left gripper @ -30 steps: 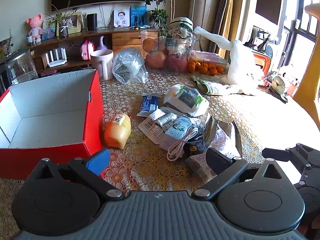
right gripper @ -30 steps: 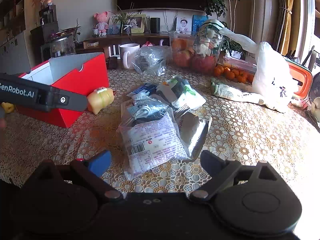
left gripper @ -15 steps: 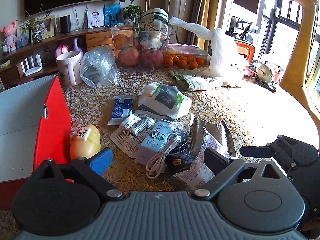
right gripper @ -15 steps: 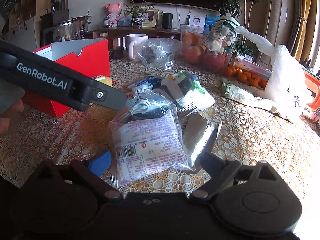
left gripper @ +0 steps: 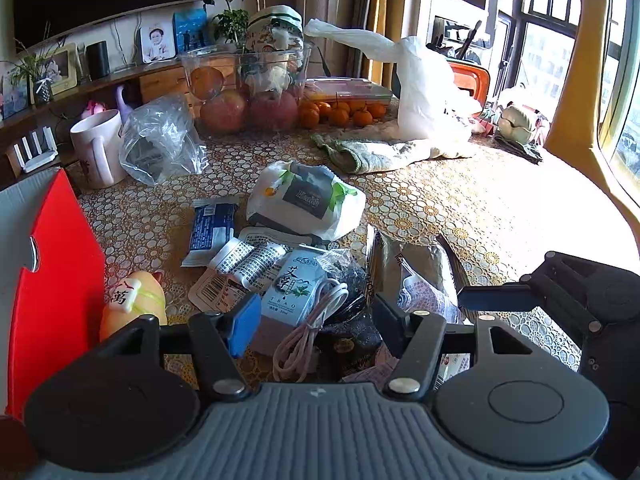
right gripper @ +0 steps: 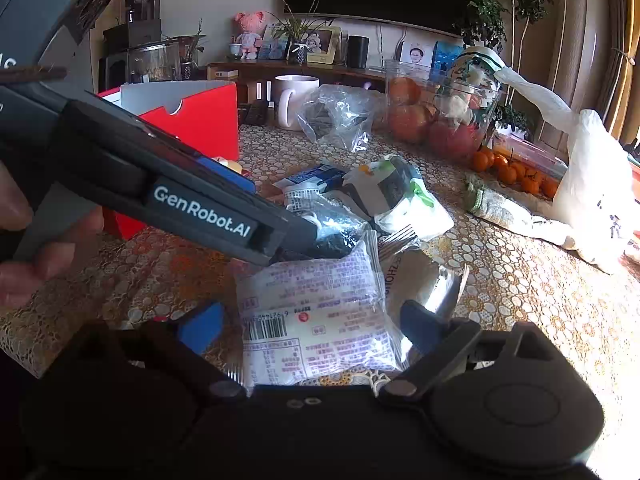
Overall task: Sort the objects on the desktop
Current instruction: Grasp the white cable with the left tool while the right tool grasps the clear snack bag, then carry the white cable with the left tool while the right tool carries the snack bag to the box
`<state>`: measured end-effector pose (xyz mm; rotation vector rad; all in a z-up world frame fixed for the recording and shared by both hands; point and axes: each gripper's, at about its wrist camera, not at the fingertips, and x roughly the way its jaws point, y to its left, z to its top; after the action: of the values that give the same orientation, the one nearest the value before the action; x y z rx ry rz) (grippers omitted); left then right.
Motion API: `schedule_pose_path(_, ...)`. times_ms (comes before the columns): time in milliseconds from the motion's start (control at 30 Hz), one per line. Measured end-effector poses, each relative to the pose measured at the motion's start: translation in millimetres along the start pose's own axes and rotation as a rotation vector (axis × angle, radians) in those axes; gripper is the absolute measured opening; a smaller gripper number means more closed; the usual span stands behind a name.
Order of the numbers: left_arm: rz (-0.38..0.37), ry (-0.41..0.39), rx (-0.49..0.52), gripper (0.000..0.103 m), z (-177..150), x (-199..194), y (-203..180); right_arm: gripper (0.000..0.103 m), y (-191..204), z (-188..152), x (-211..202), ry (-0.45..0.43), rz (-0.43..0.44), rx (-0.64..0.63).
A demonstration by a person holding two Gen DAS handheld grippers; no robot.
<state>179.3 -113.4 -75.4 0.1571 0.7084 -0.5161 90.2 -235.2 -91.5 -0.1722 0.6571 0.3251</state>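
A pile of packets lies on the patterned tablecloth. My left gripper (left gripper: 314, 318) is open, its jaws straddling a coiled white cable (left gripper: 310, 330) and a dark packet (left gripper: 348, 292) beside a white-blue sachet (left gripper: 290, 294). My right gripper (right gripper: 310, 326) is open around a clear white snack packet (right gripper: 316, 320); it also shows in the left wrist view (left gripper: 496, 298). The left gripper crosses the right wrist view (right gripper: 200, 212). A red box (left gripper: 52, 280) stands at the left, with a yellow toy (left gripper: 134, 304) beside it.
A white tissue pack (left gripper: 306, 204), blue packet (left gripper: 212, 226), silver foil bag (right gripper: 420, 284), clear plastic bag (left gripper: 162, 146), white mug (left gripper: 98, 148), fruit bowl (left gripper: 248, 88), oranges (left gripper: 340, 114), cloth (left gripper: 368, 152) and white plastic bag (left gripper: 424, 92) crowd the table.
My left gripper has swung right from the red box and lowered over the cable and dark packet. My right gripper has closed in around the white snack packet.
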Motion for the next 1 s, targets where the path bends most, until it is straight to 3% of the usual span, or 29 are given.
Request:
schedule_pose_path(67, -0.009, 0.01, 0.023, 0.051, 1.0, 5.8, -1.9, 0.094, -0.3, 0.2, 2.2, 0.001, 0.002, -0.003)
schedule_pose_path(200, -0.026, 0.024, 0.033, 0.047, 2.2, 14.8, -3.1, 0.093, -1.6, -0.6, 7.2, 0.008, 0.004, -0.004)
schedule_pose_path(367, -0.031, 0.037, 0.02, 0.034, 0.7, 21.8, -0.6, 0.089, -4.8, -1.5, 10.2, 0.015, 0.009, 0.008)
schedule_pose_path(500, -0.034, 0.027, 0.02, 0.033, -0.4, 21.7, -1.7, 0.085, -6.7, -0.7, 9.9, 0.017, 0.015, 0.021)
schedule_pose_path(567, -0.037, 0.023, 0.021, 0.023, -0.8, 21.7, -2.6, 0.082, -5.9, -0.5, 9.2, 0.016, 0.016, 0.019)
schedule_pose_path(633, -0.032, 0.022, 0.019, 0.021, -0.6, 21.9, -2.5, 0.072, -6.3, 0.5, 7.6, 0.016, 0.024, 0.027)
schedule_pose_path(1000, -0.044, 0.013, -0.05, 0.015, 1.9, 14.6, 9.0, 0.061, -11.7, 4.8, -4.2, 0.017, 0.038, 0.074)
